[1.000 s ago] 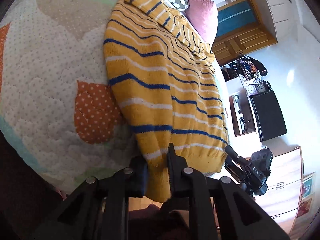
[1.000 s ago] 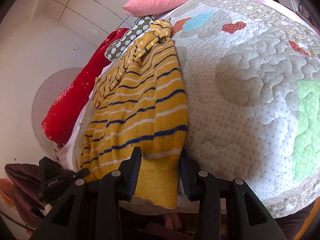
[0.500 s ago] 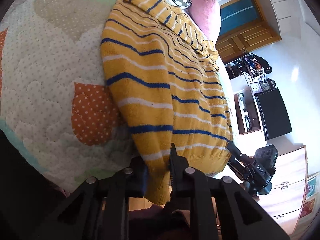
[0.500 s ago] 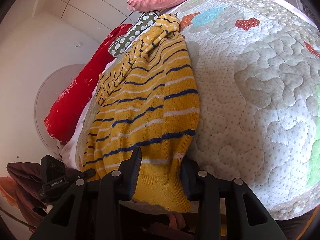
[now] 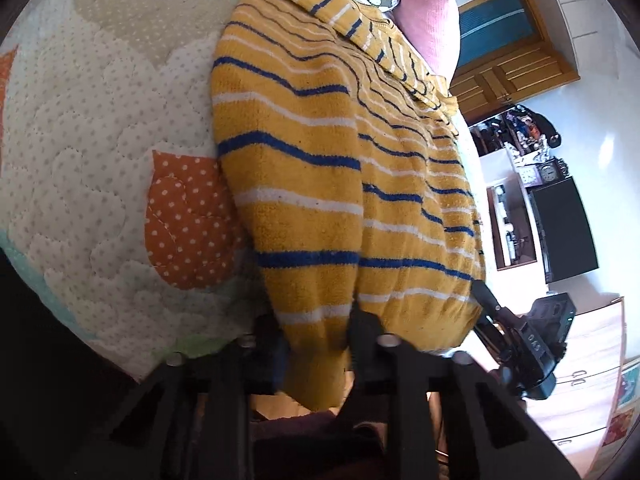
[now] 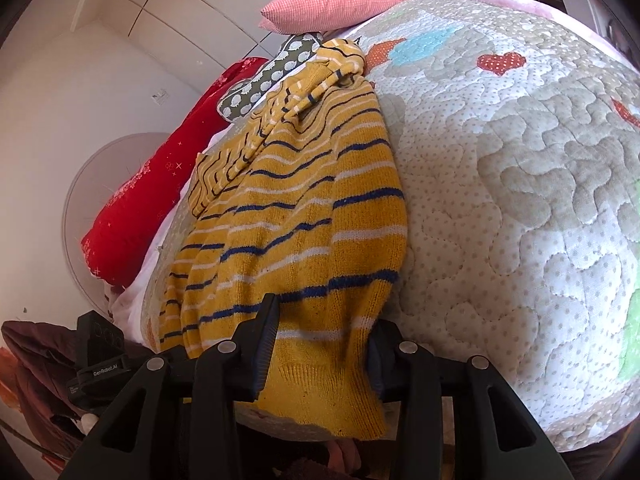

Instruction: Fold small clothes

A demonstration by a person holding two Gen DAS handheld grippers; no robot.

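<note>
Sweater (image 5: 304, 184) first: a mustard-yellow knit with thin blue and white stripes, lying lengthwise on the bed, its ribbed hem hanging just over the near edge and its collar end bunched up by the pillows. The knit is fuzzy and thick, rumpled into soft ridges down the middle.

Under it lies a quilted bedspread (image 5: 100, 128), cream with small dots, stitched in cloud-like curves and patched with orange, green and pale blue shapes. At the head sit a pink ribbed pillow (image 6: 332, 4), a grey cushion (image 6: 272, 76) with white scallops and a long red bolster (image 6: 156, 184).

On the left, the left gripper (image 5: 316, 340) points steeply down at the hem, its black jaws having just closed further, now clamped tight on a fold of the yellow knit near the sweater's left corner. To the right, the right gripper (image 6: 320, 344) slants down as well, its jaws partly apart with the other hem corner bunched between them, the cloth filling the gap and both pads against it.
</note>
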